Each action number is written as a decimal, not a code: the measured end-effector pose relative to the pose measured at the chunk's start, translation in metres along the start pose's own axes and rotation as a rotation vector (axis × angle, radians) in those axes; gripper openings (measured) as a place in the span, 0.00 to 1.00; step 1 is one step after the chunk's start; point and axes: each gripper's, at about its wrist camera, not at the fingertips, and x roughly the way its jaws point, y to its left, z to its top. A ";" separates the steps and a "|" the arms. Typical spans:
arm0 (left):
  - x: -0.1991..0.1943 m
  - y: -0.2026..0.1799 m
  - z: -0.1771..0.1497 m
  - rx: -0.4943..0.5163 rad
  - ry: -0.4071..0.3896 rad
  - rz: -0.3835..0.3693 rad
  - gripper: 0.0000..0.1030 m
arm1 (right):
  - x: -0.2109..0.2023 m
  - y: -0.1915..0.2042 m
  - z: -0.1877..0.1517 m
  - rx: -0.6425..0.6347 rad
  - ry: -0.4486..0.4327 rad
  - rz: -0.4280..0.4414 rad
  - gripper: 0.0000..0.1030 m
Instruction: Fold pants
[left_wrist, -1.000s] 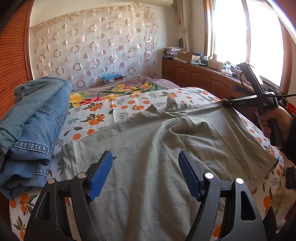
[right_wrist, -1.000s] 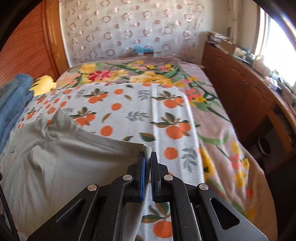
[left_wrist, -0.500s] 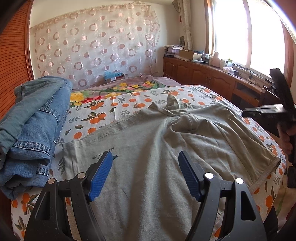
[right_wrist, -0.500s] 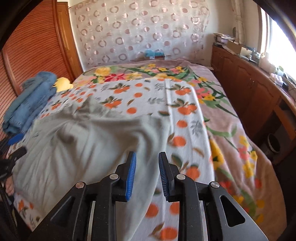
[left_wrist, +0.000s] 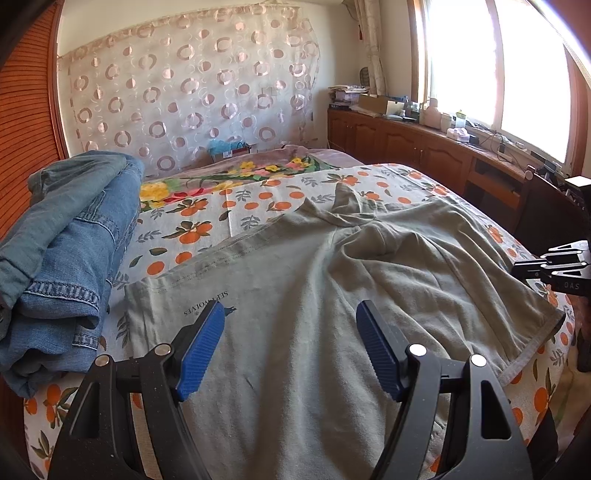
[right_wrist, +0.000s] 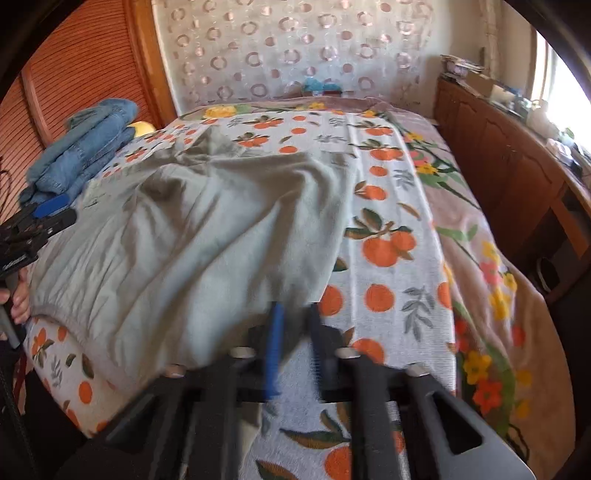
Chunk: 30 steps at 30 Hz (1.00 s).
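Right gripper (right_wrist: 293, 345) let go and backed off, slightly spread; left gripper (left_wrist: 290, 345) spread wide; pants (left_wrist: 332, 280) lie unfolded across the bed's (right_wrist: 388, 206) near edge.

The left tool (left_wrist: 290, 347) was black, with ribbed blue pads (left_wrist: 201, 349) and silver screws (left_wrist: 417, 349). The right tool (right_wrist: 293, 339) looked alike, though blurred.

One pair of grey-green pants (left_wrist: 295, 295) lies spread ahead of the left gripper (left_wrist: 291, 347). One stack of folded jeans (left_wrist: 66, 251) sits to its left — two grippers in all, counting the right gripper (right_wrist: 295, 347) — on one orange-print sheet (left_wrist: 240, 210).
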 end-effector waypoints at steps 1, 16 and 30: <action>-0.001 0.002 -0.001 -0.001 0.000 0.000 0.72 | -0.001 0.002 0.000 -0.009 -0.011 -0.007 0.01; 0.000 -0.001 0.000 -0.008 0.018 0.016 0.73 | -0.037 -0.012 -0.034 0.111 -0.094 -0.014 0.06; -0.007 -0.005 0.002 0.007 -0.009 0.035 0.75 | -0.057 0.025 -0.067 0.103 -0.152 0.019 0.44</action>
